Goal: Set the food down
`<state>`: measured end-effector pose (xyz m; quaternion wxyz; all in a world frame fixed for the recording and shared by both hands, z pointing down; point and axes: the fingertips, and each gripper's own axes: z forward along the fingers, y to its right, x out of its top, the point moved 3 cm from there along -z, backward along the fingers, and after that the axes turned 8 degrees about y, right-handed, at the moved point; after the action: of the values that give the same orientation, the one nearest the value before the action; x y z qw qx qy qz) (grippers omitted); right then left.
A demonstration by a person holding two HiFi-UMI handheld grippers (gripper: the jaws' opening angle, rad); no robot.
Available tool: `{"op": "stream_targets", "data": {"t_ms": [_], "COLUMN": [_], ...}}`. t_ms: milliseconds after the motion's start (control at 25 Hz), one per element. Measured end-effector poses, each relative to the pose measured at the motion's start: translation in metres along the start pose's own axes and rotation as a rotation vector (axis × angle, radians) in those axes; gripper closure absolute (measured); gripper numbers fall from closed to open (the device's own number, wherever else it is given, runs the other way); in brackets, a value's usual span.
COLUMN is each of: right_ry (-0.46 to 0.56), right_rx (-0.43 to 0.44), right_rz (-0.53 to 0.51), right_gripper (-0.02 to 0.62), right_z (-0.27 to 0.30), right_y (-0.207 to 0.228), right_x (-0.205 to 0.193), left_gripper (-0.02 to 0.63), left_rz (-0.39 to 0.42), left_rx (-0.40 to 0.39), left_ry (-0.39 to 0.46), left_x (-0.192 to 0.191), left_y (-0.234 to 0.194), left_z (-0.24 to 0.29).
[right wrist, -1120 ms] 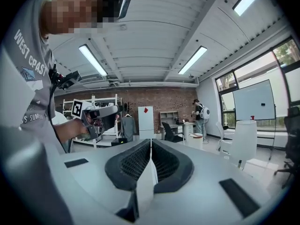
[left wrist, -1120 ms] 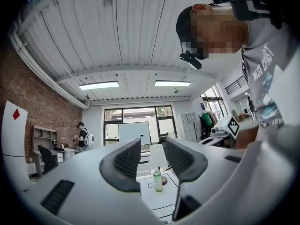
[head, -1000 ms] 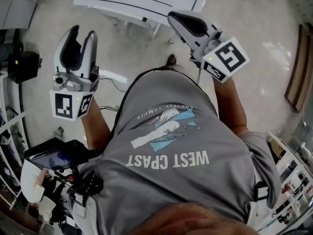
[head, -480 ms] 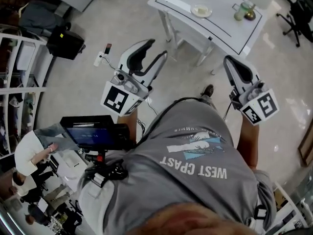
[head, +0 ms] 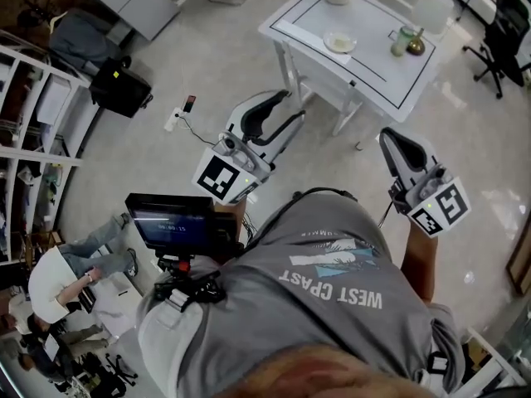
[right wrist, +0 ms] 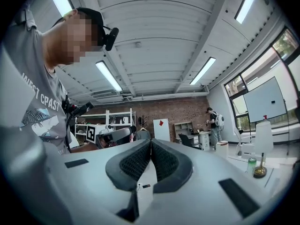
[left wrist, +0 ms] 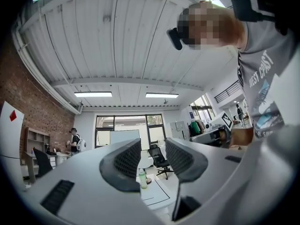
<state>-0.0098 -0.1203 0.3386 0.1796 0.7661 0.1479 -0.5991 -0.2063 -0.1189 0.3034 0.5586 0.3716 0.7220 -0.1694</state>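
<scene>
The left claw [head: 286, 110] is spread and empty, with the far table [head: 369, 66] showing through its gap; the right claw [head: 392, 139] is pressed together on nothing; both are held up before the person's chest, seemingly idle since neither carries anything. The table stands at one o'clock, well apart from both claws; on it sits a plate [head: 328, 44] with something pale, probably the food [head: 340, 41]; so the setting-down looks done, or else not under way.
</scene>
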Motion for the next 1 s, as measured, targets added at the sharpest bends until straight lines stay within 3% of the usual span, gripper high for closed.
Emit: {"op": "stream_targets", "data": {"t_ms": [320, 560, 760, 1000], "right_ry": [-0.048, -0.049, -0.056, -0.062], "right_rx": [0.017, 0.01, 0.008, 0.005], "right_rz": [-0.036, 0.0, 0.017, 0.026], "right_gripper": [0.589, 0.589, 0.589, 0.589], "right_z": [-0.045, -0.143, -0.163, -0.208], "right_y": [-0.001, -0.007, -0.007, -0.013], "right_x": [0.018, 0.006, 0.011, 0.011], "left_gripper": [0.436, 0.436, 0.436, 0.436], "left_rz": [-0.007, -0.015, -0.013, -0.021], "left_rx": [-0.003, -0.048, -0.033, -0.039], "left_ry": [-0.059, -0.062, -0.074, -0.085], "left_x": [-0.001, -0.011, -0.008, -0.008], "left_y": [0.06, 0.157, 0.17, 0.217], "left_z": [0.03, 0.06, 0.069, 0.073]}}
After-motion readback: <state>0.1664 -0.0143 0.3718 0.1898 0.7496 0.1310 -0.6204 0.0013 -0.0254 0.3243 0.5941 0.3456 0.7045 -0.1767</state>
